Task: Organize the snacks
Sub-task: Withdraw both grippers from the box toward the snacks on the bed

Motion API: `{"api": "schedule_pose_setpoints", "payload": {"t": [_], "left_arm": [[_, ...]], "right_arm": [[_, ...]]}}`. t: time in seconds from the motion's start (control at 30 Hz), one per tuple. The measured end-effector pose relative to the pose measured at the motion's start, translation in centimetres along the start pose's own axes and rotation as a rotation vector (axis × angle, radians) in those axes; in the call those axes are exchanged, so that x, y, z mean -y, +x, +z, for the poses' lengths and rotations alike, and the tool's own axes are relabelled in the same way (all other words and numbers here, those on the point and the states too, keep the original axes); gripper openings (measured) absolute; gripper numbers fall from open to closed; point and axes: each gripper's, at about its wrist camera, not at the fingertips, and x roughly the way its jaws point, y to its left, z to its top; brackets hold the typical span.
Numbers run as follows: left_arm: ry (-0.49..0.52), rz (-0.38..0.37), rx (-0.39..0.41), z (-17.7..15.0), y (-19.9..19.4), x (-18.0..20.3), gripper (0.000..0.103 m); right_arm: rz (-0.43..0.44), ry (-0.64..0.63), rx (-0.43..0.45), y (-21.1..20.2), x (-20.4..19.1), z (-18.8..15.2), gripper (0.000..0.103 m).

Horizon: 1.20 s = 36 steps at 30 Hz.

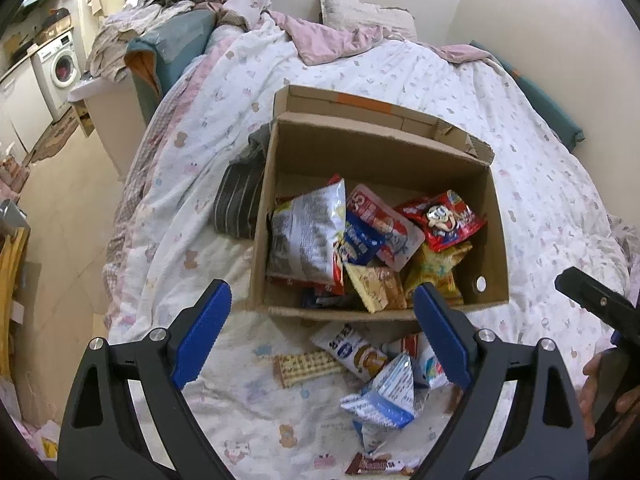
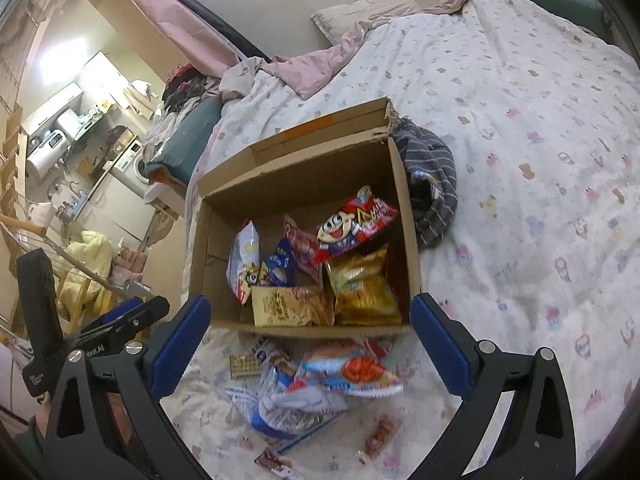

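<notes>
In the left wrist view, the left claw [image 1: 322, 336] stands wide open and empty above the bed's white printed quilt [image 1: 540, 184], with the open brown cardboard box [image 1: 376, 156] just beyond its blue fingertips and half filled with snack packets, a red cartoon-face bag [image 1: 442, 220] lying on top toward the far right. Loose packets lie on the quilt between the fingers: a tan waffle-patterned wafer bar [image 1: 306, 366], its long axis running left to right, and a crumpled blue-and-white packet [image 1: 386, 396]. The right wrist view shows the right claw [image 2: 310, 338] likewise spread open and empty, the box straight ahead, and a grey striped garment [image 2: 434, 184] touching the box's right wall; the kitchen appliances at far left appear more fully here.
</notes>
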Motion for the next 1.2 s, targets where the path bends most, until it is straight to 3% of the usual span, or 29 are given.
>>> {"api": "schedule_pose_setpoints", "payload": {"t": [0.33, 0.43, 0.77, 0.87, 1.07, 1.2], "left_arm": [[-0.033, -0.007, -0.043, -2.7, -0.2, -1.2, 0.092], [-0.028, 0.033, -0.033, -3.7, -0.5, -1.6, 0.103], [-0.024, 0.073, -0.111, -6.4, 0.8, -2.5, 0.103], [-0.038, 0.064, -0.139, -6.7, 1.4, -2.4, 0.103], [-0.005, -0.075, -0.258, -8.0, 3.4, 0.6, 0.101], [0.033, -0.085, -0.331, -9.7, 5.3, 3.5, 0.101]], "right_arm": [[-0.026, -0.012, -0.025, -0.9, 0.0, -2.7, 0.102], [-0.030, -0.013, -0.034, -1.2, 0.3, -3.5, 0.102], [-0.079, 0.013, -0.109, -0.7, 2.7, -6.2, 0.102], [-0.084, 0.038, -0.129, -0.6, 3.5, -6.6, 0.102], [-0.083, 0.077, -0.131, -0.5, 4.2, -6.5, 0.102], [-0.086, 0.075, -0.141, -0.3, 4.3, -6.6, 0.102]]}}
